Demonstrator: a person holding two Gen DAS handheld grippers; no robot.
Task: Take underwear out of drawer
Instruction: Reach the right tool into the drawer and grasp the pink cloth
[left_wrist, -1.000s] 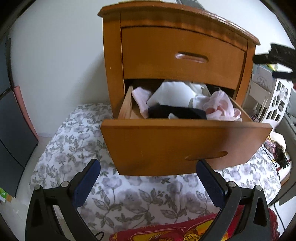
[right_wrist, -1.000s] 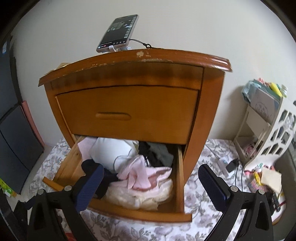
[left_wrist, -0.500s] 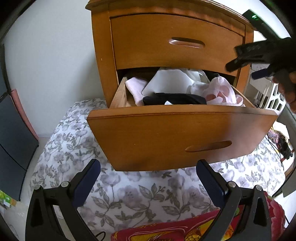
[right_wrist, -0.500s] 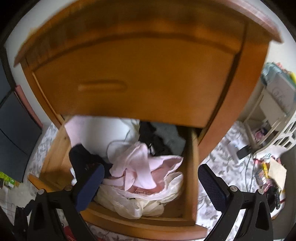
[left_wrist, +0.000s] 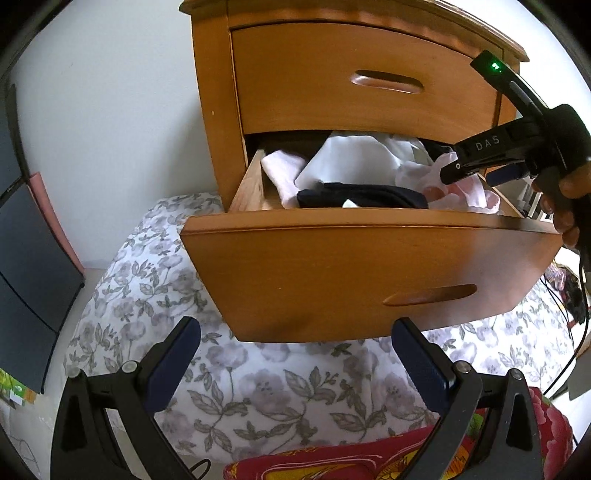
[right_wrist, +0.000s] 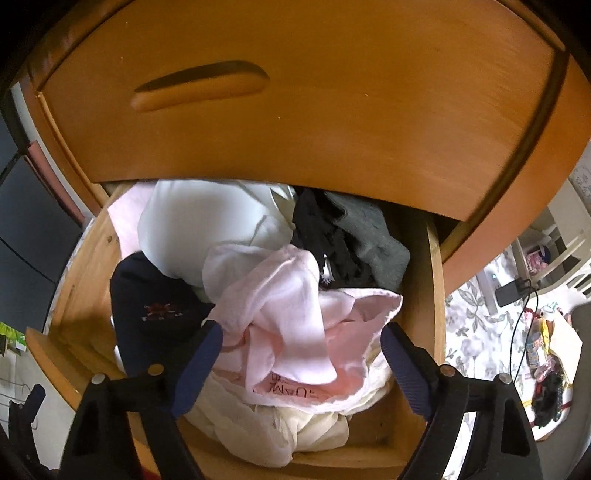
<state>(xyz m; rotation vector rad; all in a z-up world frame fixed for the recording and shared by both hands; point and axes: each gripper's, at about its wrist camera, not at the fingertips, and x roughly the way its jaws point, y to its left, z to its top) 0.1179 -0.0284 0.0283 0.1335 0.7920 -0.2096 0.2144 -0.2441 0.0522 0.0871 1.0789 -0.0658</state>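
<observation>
Soft, even daylight fills my left view; the white wall (left_wrist: 110, 110) is bright and the open drawer's front (left_wrist: 369, 273) darkens toward its right end. Both fisheye views bend straight edges and go black at the corners. My right view is dimmer: the upper drawer front (right_wrist: 295, 103) looks slightly smeared, and it shades the far clothes (right_wrist: 332, 236).

The right hand-held gripper (right_wrist: 301, 345), jaws closing, straddles a crumpled pale pink cotton garment (right_wrist: 291, 314) heaped in the open orange-brown wooden drawer (right_wrist: 430, 295), pads not yet pressing.
</observation>
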